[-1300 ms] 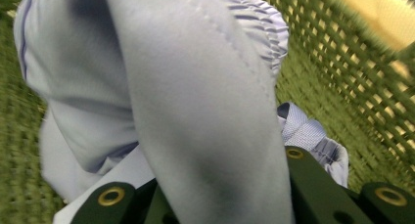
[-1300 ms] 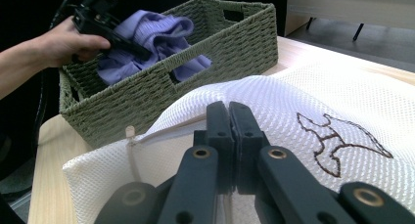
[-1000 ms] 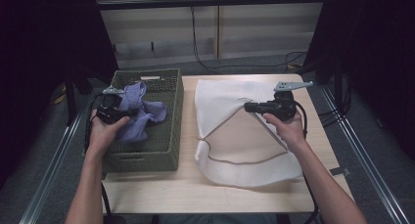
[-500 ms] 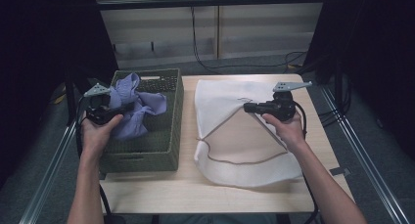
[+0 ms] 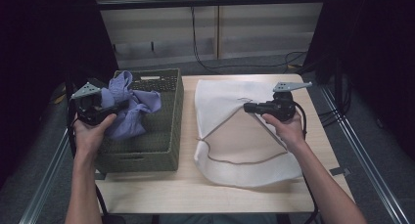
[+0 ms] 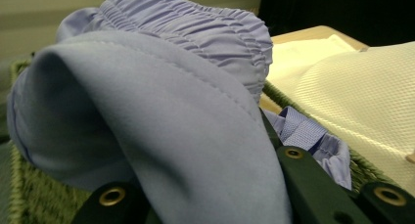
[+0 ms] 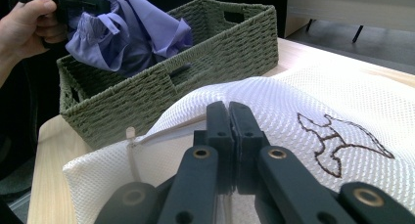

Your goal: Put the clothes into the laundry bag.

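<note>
A lavender garment (image 5: 128,106) hangs bunched over the left end of a green wicker basket (image 5: 161,136), its lower part still inside. My left gripper (image 5: 108,109) is shut on the garment, whose cloth (image 6: 161,111) drapes over the jaws in the left gripper view. A white mesh laundry bag (image 5: 235,155) lies flat on the table to the right of the basket. My right gripper (image 5: 246,107) is shut on the bag's upper layer and lifts it a little. Its jaws (image 7: 228,121) are pressed together against the mesh (image 7: 303,97).
The basket (image 7: 195,82) stands close against the bag's left side. A brown drawstring (image 5: 244,160) loops across the bag. The wooden table (image 5: 205,194) has bare room along its front edge. Dark curtains and metal rails flank the table.
My left hand has moved to the left and slightly up with the garment, drawing it toward the basket's left rim. The right hand and the bag have stayed still.
</note>
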`<move>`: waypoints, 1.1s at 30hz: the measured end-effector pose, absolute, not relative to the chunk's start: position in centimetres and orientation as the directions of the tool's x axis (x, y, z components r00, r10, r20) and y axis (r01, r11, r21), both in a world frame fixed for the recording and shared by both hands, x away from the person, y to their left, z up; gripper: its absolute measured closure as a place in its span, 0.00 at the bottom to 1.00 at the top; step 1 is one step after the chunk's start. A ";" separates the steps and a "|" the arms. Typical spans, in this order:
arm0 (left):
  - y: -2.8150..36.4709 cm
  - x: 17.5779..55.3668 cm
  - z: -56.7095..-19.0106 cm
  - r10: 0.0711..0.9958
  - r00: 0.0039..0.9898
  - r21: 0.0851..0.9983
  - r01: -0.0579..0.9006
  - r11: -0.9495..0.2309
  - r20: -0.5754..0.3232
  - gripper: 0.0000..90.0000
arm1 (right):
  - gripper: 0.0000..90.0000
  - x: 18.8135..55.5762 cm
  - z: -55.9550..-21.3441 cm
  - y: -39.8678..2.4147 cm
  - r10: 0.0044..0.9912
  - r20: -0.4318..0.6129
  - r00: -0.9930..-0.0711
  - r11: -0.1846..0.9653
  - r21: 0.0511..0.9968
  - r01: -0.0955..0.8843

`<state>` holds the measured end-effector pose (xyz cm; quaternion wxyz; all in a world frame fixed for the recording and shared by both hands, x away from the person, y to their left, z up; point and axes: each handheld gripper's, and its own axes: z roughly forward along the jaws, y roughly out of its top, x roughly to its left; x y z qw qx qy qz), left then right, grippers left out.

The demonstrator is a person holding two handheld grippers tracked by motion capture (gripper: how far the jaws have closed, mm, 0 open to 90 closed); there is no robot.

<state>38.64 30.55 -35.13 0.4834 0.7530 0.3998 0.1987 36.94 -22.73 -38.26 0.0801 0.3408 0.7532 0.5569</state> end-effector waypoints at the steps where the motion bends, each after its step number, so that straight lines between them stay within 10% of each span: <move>1: 30.5 38.6 -35.1 0.793 0.603 0.889 0.405 -0.212 -0.086 0.89 | 0.99 37.0 -38.3 -22.7 0.603 0.260 -0.754 0.145 0.894 0.425; 33: 31.4 35.8 -32.4 0.790 0.605 0.957 0.275 -0.089 -0.100 0.89 | 0.99 36.8 -38.5 -22.7 0.604 0.250 -0.757 0.146 0.898 0.414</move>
